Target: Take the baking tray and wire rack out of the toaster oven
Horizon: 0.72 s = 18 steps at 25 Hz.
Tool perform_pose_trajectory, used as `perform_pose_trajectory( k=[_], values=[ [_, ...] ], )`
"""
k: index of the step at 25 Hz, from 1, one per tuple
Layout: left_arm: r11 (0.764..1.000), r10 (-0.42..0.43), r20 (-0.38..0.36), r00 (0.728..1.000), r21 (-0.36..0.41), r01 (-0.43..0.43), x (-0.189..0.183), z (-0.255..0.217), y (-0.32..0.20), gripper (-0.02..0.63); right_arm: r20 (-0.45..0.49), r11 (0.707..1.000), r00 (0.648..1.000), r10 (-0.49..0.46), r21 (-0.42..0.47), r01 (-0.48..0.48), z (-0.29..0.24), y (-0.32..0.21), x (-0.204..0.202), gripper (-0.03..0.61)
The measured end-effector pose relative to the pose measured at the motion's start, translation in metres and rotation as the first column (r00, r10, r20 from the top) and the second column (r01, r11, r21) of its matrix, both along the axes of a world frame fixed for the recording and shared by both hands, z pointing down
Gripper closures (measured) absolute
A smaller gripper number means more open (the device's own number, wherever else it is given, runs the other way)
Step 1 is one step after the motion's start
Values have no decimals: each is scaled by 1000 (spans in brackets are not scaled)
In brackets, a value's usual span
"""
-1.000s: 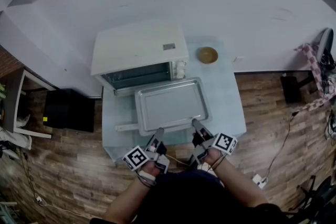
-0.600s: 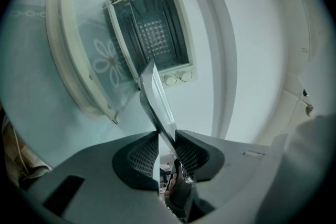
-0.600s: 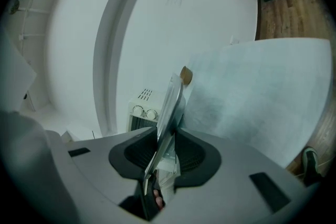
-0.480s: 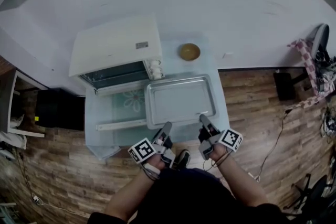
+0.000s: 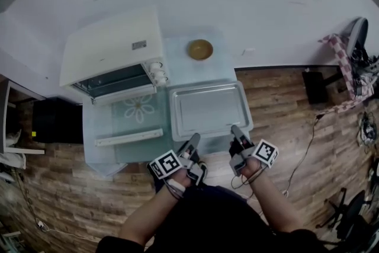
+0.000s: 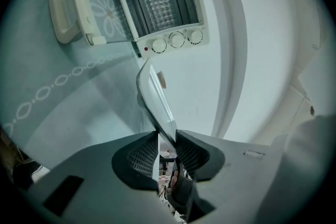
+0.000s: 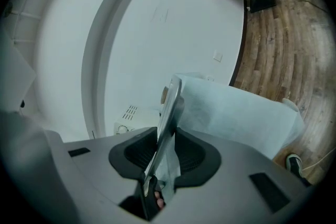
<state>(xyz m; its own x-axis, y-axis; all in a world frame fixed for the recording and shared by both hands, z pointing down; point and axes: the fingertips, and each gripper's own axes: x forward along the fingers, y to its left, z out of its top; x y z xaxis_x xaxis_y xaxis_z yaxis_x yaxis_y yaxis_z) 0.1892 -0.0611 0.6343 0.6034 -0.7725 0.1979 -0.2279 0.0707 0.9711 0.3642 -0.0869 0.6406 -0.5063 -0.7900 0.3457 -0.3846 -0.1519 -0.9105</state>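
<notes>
The silver baking tray [image 5: 208, 108] is outside the white toaster oven [image 5: 112, 47], over the right part of the pale blue table [image 5: 133, 151]. My left gripper [image 5: 193, 141] is shut on the tray's near rim at its left corner. My right gripper [image 5: 236, 131] is shut on the same rim at its right corner. In the left gripper view the tray [image 6: 155, 96] runs edge-on out from between the pads [image 6: 143, 156]. In the right gripper view the tray [image 7: 170, 105] does the same. The wire rack [image 6: 157, 1] sits inside the open oven [image 6: 173, 42].
The oven's glass door [image 5: 135, 112] lies folded down on the table, its white handle [image 5: 129, 137] toward me. A yellow-brown bowl [image 5: 200, 49] stands at the table's back, right of the oven. Wooden floor [image 5: 278, 121] surrounds the table; a wall is behind it.
Both grippers have carried the tray to the right, off the oven door and beside it. The door's flower-patterned glass now shows uncovered.
</notes>
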Motion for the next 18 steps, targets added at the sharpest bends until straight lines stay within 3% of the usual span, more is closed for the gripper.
perform_pose_trajectory(
  k=[4,10,18],
  values=[
    [1000,-5,-17,1000,-22,4,7,10,1,511,-4,1000,1000,-6,-30,6,12,1,4,468],
    [1000,7,52,999,-20,-6,-3,24,-1,511,0,997,1000,-16,-72,16,30,2,-3,466],
    [998,6,76,997,-65,-2,-8,38,-1,506,-9,991,1000,-28,-128,27,42,3,-11,462]
  ],
)
